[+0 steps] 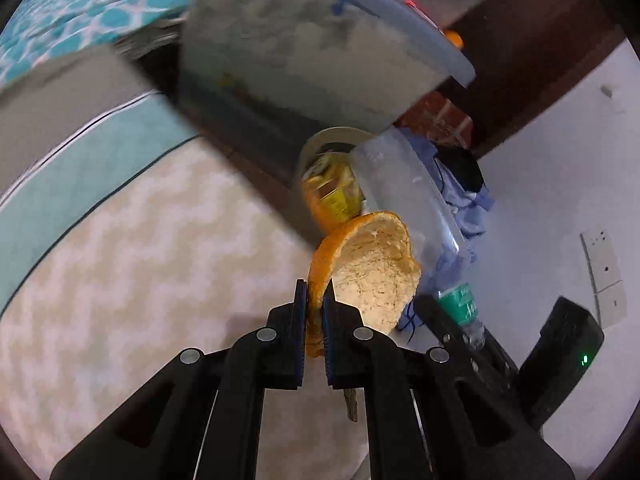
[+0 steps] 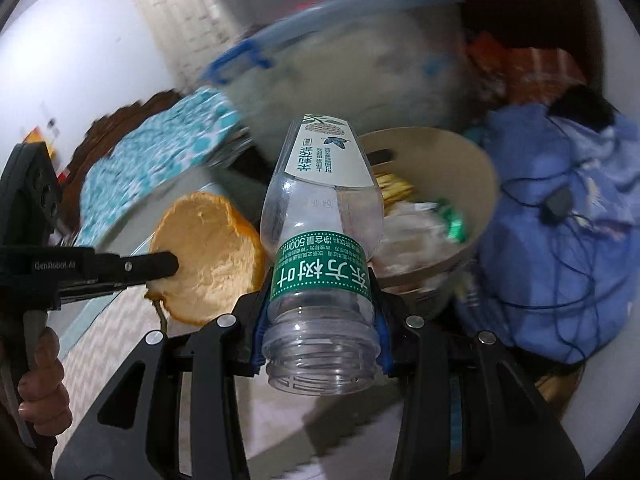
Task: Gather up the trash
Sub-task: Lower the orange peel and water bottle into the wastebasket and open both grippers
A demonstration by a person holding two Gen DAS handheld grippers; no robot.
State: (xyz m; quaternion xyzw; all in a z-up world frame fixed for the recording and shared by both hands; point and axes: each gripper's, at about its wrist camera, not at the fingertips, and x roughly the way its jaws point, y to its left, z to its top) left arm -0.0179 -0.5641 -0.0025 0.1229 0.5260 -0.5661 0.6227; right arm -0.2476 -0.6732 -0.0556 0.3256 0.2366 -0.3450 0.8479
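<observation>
A curved piece of orange peel with pale pith (image 1: 372, 268) is pinched at its edge between the closed left tongs (image 1: 316, 292). A clear, capless plastic bottle with a green label (image 2: 320, 248) is clamped at its neck by the right tongs (image 2: 320, 316). Both are held up beside a round beige bin (image 2: 476, 168) holding wrappers, next to a blue cloth bundle (image 2: 560, 248).

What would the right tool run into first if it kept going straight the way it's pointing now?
Probably the beige trash bin. The right tool, shut on the plastic bottle, points toward it, so the bottle's far end would likely reach the bin's rim or the wrappers inside first; motion blur leaves depth uncertain.
</observation>
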